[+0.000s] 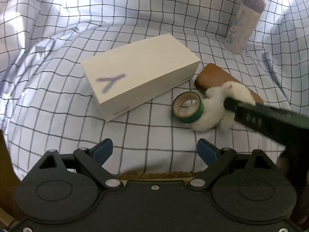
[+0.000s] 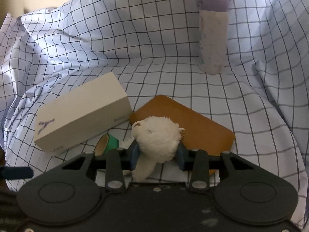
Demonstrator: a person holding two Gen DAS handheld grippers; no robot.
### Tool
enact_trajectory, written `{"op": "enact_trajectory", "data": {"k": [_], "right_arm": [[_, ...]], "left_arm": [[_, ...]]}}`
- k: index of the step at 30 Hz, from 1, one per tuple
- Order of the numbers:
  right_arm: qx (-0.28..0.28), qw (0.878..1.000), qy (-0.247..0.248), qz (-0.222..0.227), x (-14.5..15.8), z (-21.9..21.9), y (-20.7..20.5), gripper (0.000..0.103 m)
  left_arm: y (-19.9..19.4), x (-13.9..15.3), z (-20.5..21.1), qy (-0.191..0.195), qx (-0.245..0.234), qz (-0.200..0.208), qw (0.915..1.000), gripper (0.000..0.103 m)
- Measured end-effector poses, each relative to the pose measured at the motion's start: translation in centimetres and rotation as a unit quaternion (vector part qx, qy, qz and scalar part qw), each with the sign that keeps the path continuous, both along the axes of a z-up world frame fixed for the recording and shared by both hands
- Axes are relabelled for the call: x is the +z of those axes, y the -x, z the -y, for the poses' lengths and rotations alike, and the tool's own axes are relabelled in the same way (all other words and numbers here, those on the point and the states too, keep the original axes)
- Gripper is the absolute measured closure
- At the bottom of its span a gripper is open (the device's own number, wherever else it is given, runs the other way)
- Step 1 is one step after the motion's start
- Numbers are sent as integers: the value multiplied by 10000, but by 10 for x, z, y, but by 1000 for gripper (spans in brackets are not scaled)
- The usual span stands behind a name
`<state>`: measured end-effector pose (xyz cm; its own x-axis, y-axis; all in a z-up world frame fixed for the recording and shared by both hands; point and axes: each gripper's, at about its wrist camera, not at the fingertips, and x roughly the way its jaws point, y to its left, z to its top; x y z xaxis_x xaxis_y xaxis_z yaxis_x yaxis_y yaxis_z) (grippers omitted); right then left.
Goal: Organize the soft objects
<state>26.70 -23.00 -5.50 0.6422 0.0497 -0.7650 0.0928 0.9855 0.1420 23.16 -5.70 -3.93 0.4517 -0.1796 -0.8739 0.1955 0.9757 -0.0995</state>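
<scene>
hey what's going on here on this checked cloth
A person is tidying with two handheld grippers. The right gripper is shut on a white plush toy, beside a green tape roll and a brown case. The left gripper hangs open and empty near the white box.

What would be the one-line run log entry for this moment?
right gripper: shut on white plush toy | left gripper: open, empty | green tape roll: beside toy | white box: on checked cloth
</scene>
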Motion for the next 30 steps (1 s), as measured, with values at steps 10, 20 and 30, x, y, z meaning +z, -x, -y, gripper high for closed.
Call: {"op": "enact_trajectory", "data": {"k": [10,20,30], "right_arm": [[-119,9997,-197,-30,-2,9,17,65],[-87,9998,-168,2,-4,9,23,65],[-87,9998,-182,-6,-4,9,23,65]], "left_arm": [[-38,-1,13,660,307,-262,9970,13],[-64,-16,38,881,226,-553,9943,29],[-69,-22,43,1129,32,-720,9910,64]]}}
